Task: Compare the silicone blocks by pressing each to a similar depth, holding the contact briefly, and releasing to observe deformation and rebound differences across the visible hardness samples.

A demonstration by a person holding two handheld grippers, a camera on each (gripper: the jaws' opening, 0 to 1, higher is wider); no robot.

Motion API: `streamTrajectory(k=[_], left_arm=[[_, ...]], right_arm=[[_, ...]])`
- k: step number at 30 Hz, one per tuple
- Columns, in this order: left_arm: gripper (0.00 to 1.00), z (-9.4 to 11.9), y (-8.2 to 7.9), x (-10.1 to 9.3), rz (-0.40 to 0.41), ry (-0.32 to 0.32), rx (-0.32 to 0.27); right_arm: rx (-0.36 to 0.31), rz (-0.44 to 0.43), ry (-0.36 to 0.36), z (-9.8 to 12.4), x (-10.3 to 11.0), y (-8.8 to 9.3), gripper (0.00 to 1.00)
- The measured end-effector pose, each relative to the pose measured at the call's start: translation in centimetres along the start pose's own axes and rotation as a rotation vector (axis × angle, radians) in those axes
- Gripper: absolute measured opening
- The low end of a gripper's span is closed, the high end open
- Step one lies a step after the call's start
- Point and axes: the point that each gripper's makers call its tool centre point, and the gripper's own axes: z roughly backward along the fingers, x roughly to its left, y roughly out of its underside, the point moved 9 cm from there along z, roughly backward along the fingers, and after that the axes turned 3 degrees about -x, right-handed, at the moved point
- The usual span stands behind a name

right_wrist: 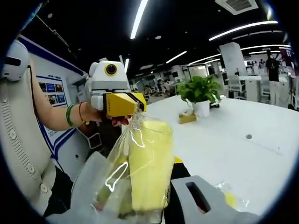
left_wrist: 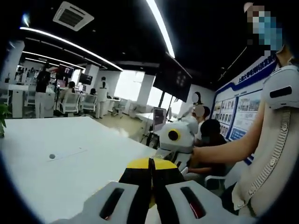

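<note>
In the right gripper view, the pale yellow silicone block (right_wrist: 149, 163) in its clear plastic bag (right_wrist: 122, 161) stood held up above the white table (right_wrist: 243, 135). The left gripper (right_wrist: 140, 106) was clamped on the bag's top. The right gripper (right_wrist: 156, 212) seemed to hold the bag's lower end, but I cannot tell for sure. A green potted plant (right_wrist: 200, 93) stood further back on the table.

In the left gripper view, the left gripper's (left_wrist: 150, 163) jaws were closed together.

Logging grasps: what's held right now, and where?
Both hand-held grippers hold one clear bag with a yellow block inside: left hand-held gripper pinches its top, right holds its lower part.
</note>
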Motion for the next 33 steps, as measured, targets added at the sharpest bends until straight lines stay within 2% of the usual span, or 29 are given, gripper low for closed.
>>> streamTrajectory(k=[9,30,33], left_arm=[[0.00,0.14,0.13,-0.02,0.014,-0.002,0.004],[0.00,0.11,0.27,-0.13,0.034,-0.015,0.005],[0.00,0.13,0.30,-0.09,0.100,-0.043,0.020]], right_arm=[[0.008,-0.011,-0.016,-0.05,0.01,0.11,0.07],[0.012,0.010,-0.004,-0.08,-0.09,0.18,0.08],[0.017,-0.016,-0.009,-0.16,-0.01,0.30,0.09]])
